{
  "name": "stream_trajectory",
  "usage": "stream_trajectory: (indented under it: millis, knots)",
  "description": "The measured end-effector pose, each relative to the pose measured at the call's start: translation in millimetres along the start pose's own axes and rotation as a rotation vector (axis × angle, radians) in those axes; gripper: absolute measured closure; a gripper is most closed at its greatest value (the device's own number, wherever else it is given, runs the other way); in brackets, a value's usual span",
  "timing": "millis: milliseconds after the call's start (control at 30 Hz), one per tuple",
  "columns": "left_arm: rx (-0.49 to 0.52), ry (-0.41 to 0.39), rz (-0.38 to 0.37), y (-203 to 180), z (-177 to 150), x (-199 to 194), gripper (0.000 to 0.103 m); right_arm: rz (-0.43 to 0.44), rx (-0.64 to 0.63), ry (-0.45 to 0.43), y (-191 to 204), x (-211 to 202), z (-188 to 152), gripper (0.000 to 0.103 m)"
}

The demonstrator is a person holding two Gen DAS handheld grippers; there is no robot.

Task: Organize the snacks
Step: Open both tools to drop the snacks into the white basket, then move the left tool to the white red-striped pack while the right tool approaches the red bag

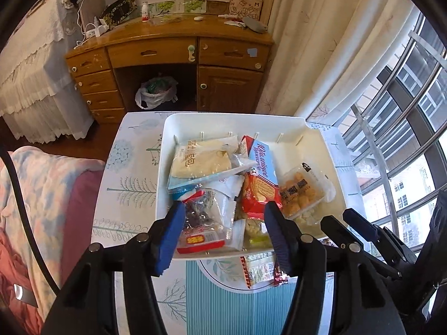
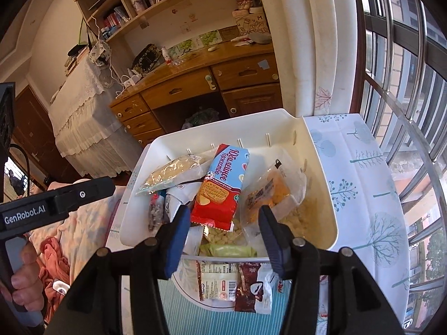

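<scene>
Mostly done — white bin [image 1: 321, 139] ahead of both fingers holds the snacks; two packets [image 2: 237, 287] remain beneath right gripper [image 2: 223, 237]. Left gripper [image 1: 223, 231] released too, both empty.

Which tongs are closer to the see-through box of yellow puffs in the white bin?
Right. The right tongs hover open with one finger beside the puff box. The left tongs hover open further left, over the red-topped packet.

Biscuit packet [image 2: 220, 187] hides the puffed snacks' bag [image 2: 223, 233]; bin's [image 2: 321, 195] near wall hidden
</scene>
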State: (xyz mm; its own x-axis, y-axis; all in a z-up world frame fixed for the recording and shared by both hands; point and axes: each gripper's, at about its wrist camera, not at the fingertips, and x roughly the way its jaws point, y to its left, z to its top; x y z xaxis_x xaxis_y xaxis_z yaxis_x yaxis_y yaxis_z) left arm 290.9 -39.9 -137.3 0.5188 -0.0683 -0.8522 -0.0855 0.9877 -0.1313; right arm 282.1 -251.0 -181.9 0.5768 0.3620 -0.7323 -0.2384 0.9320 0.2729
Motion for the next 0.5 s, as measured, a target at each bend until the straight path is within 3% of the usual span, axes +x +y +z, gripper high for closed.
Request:
stream_trajectory:
  millis: [300,500]
  knots:
    - [-0.011,0.006,-0.001,-20.5,-21.4,-18.7,0.039,0.007,-0.004,-0.003,-14.9,-27.7,-9.0,0.047]
    - [-0.044,0.021,-0.006,-38.2,-42.1,-28.1,0.034,-0.009,-0.011,-0.002,-34.4,-47.6,-20.0,0.037]
